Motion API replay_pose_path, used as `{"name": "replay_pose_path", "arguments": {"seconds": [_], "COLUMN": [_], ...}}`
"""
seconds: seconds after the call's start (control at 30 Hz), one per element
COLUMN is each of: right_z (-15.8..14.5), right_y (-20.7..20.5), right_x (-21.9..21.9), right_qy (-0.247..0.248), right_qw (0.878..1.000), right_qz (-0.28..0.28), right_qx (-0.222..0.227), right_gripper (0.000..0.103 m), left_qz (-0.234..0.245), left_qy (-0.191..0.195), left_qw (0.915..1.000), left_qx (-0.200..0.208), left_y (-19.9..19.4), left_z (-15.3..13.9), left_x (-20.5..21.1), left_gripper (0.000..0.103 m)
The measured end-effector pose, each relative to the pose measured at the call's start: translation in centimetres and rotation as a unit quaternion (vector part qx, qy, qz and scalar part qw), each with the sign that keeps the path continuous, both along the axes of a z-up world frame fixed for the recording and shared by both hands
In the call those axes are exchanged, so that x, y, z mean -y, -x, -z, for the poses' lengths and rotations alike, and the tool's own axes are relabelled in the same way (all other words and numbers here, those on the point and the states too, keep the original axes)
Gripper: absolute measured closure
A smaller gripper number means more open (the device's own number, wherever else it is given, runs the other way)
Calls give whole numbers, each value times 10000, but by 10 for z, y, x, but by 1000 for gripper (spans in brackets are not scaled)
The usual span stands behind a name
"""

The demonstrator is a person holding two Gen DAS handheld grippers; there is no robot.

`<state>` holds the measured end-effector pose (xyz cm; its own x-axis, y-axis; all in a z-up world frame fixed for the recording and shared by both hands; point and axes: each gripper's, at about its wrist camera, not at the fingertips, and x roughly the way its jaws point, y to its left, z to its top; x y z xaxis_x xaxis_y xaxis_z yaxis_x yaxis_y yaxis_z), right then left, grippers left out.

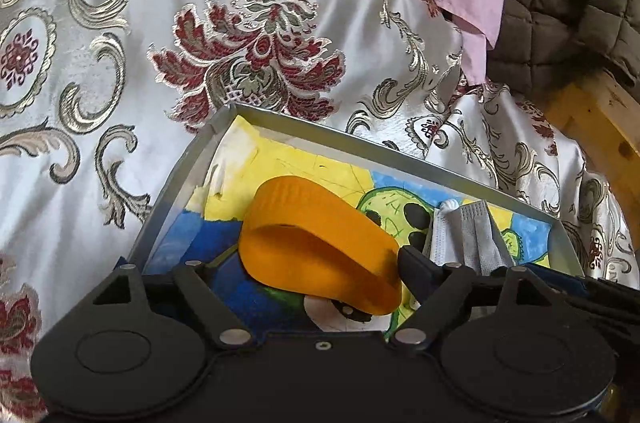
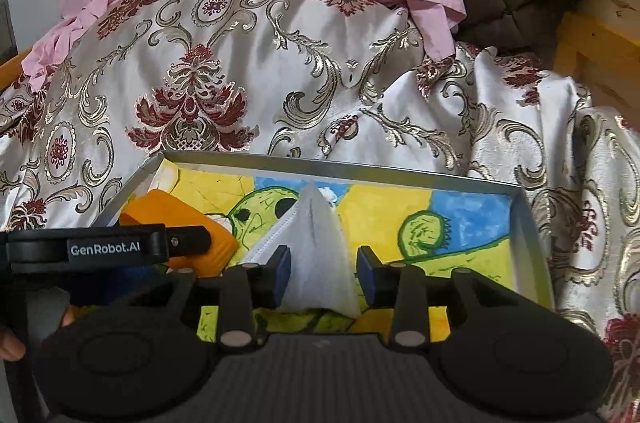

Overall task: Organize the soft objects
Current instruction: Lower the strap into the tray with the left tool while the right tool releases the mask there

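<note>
The tray [image 2: 520, 223] stands open from above, its low walls closing in all four sides. Inside, the orange band [image 1: 320, 243] fills the left part and the upright gray mask [image 2: 316, 243] the middle, just beside it; the right part of the painted floor [image 2: 460, 223] lies bare. Rumpled brocade cloth [image 2: 240, 83] rises behind the far wall.

Left gripper [image 1: 320, 267]: jaws spread wide, apparently gripping nothing. Right gripper [image 2: 323, 273]: jaws partly parted, pads clear.

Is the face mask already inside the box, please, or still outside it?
Inside: the face mask stands within the box walls on the painted bottom, beside the orange band.
</note>
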<state>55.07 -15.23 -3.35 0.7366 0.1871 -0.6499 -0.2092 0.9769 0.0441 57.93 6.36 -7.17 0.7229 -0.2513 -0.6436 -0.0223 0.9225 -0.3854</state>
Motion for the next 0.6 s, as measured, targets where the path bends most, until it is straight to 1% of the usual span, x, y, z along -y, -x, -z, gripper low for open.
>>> {"name": "replay_pose_path", "arguments": {"seconds": [0.1,0.2,0.33,0.47,0.53,0.6], "right_z": [-5,-9,-15,-18,-20,-21], "right_y": [5,9,18,29,32,39], "right_x": [4,7,9,11,12,11], "right_qy": [-7,-24,-69,-62,-76,-87], "right_qw": [10000,10000,9999,9999,9998,9998], "right_qz": [-5,1,-36,-45,-32,-55], "right_qx": [42,62,111,126,155,151], "right_gripper": [62,61,61,60,60,58], "left_qz": [-90,-114,-140,-48,-43,-61], "left_qy": [195,215,397,479,588,705], "left_qw": [9997,9995,9988,9986,9980,9970], "left_qx": [-123,-178,-264,-225,-231,-297], "left_y": [1,5,15,34,44,53], "left_z": [-2,-5,-12,-24,-27,-26], "left_x": [-4,-5,-7,-6,-8,-11], "left_gripper": [20,20,20,19,18,18]}}
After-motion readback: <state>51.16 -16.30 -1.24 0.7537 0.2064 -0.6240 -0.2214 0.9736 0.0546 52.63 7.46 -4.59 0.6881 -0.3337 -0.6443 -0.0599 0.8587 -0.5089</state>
